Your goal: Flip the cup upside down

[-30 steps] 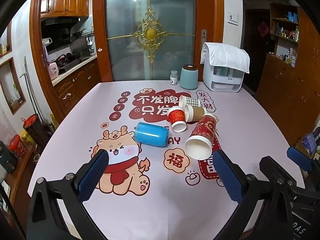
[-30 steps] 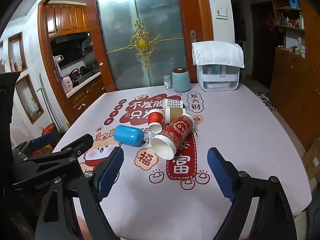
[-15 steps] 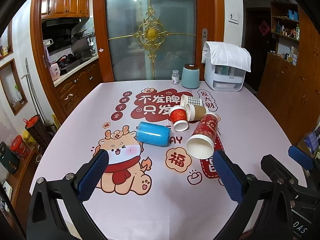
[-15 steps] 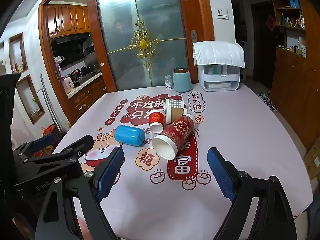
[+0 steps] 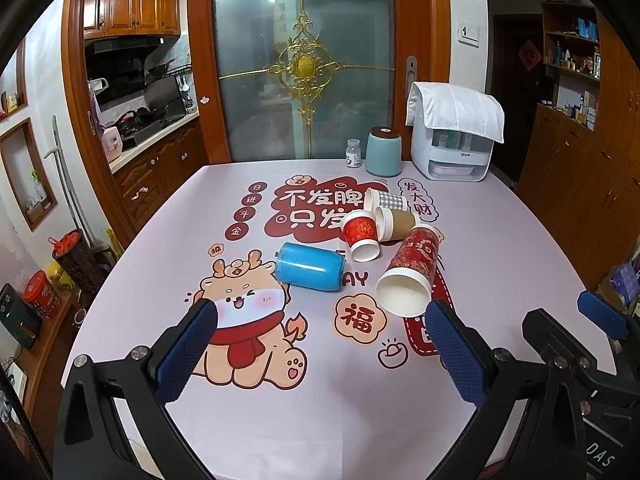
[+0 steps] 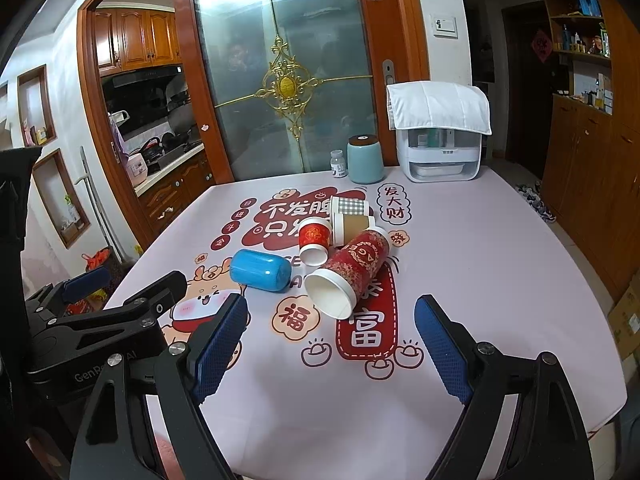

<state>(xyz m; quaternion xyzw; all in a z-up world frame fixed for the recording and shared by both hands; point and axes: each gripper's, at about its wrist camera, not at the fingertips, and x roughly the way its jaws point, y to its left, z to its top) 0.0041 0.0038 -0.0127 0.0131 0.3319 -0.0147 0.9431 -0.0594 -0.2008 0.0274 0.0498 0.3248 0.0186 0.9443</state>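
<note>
Several cups lie on their sides mid-table: a blue cup (image 5: 311, 266) (image 6: 261, 270), a tall red patterned paper cup (image 5: 410, 272) (image 6: 349, 272) with its mouth toward me, a small red cup (image 5: 361, 235) (image 6: 315, 240), a brown-sleeved cup (image 5: 398, 223) (image 6: 352, 228) and a checked cup (image 5: 384, 200) (image 6: 349, 205). My left gripper (image 5: 320, 348) is open and empty, short of the cups. My right gripper (image 6: 330, 344) is open and empty, also short of them. The left gripper shows in the right wrist view at the left (image 6: 120, 320).
At the table's far edge stand a pale blue canister (image 5: 383, 152), a small white bottle (image 5: 353, 153) and a white appliance under a cloth (image 5: 452, 140). Glass door behind, wooden cabinets to the right. The tablecloth (image 5: 280, 420) has cartoon prints.
Both grippers have pulled back and risen slightly, so the cups sit a little farther up in view. The cups have not moved. Both grippers stay open.
</note>
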